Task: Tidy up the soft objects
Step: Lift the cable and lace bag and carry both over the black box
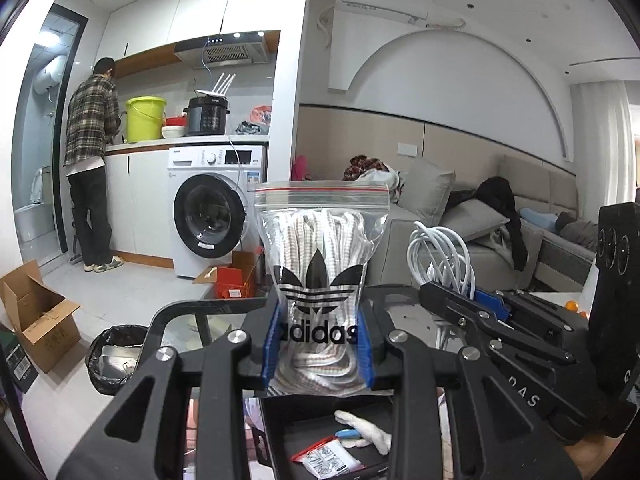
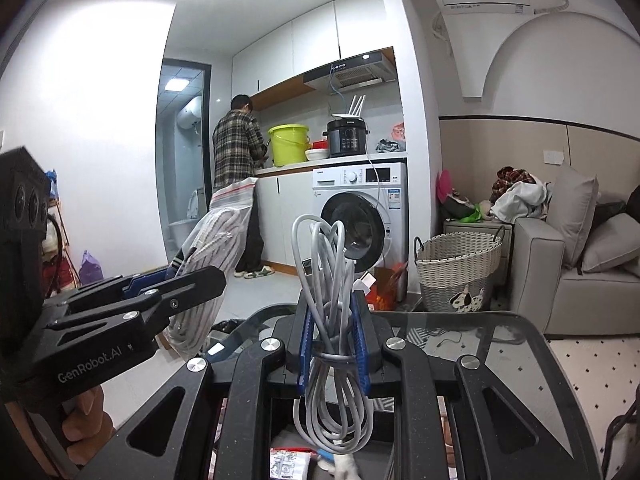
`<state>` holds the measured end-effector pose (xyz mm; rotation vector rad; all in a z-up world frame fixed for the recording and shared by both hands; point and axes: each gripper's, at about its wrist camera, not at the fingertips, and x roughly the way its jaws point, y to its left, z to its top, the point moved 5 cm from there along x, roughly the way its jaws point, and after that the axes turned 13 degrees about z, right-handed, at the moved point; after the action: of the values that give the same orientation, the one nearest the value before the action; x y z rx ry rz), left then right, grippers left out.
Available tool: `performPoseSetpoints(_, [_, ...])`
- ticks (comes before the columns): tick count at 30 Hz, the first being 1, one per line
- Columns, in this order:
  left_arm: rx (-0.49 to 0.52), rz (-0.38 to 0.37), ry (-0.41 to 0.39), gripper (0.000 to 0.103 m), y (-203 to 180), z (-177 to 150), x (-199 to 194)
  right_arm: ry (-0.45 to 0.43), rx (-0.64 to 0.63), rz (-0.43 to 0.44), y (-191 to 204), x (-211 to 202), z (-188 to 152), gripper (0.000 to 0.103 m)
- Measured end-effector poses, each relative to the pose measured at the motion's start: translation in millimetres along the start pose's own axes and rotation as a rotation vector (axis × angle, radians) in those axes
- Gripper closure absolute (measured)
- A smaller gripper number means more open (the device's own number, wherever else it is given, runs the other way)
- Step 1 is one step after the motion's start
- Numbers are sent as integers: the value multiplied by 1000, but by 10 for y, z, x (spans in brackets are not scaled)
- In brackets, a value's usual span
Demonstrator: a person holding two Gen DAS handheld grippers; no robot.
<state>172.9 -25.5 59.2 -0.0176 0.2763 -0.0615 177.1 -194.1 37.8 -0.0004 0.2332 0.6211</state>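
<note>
Two grippers are raised above a glass table (image 2: 500, 322) with a black frame, each clamped on one soft bundle. Taking the washing machine (image 1: 216, 204) as the landmark and going left to right in the left wrist view: far to its left an open cardboard box (image 1: 38, 312) sits on the pale tiled floor, with a black-lined bin (image 1: 114, 354) nearer the table. A person in a plaid shirt (image 1: 90, 160) stands left of the machine at the white counter, where a yellow-green bucket (image 1: 145, 118) and a black pressure cooker (image 1: 208, 116) sit above the machine. An orange box (image 1: 236, 278) lies at its foot.

Directly in front of the machine, the left gripper (image 1: 320, 344) pinches a clear zip bag of laces (image 1: 322, 264), printed with the adidas logo, upright between its blue pads. To the right of that, the right gripper (image 1: 468, 300) holds a coiled white cable (image 1: 440, 256), closed on its loops. Right of the machine beyond them, a grey sofa (image 1: 480, 256) carries cushions and dark clothing.

In the right wrist view the cable (image 2: 332, 320) hangs through the closed blue pads (image 2: 306, 344), and a woven basket (image 2: 456, 268) stands right of the machine beside the sofa. Below the grippers, a black tray (image 1: 296, 432) holds a white glove (image 1: 364, 432) and a small packet (image 1: 328, 460).
</note>
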Motion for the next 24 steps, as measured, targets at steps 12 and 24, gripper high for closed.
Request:
performPoseSetpoints(12, [49, 17, 173, 73, -65, -182, 312, 219, 85, -8, -262, 370, -315, 85])
performPoseSetpoints(24, [97, 29, 443, 73, -178, -655, 685, 412, 188, -4, -508, 688, -781, 85])
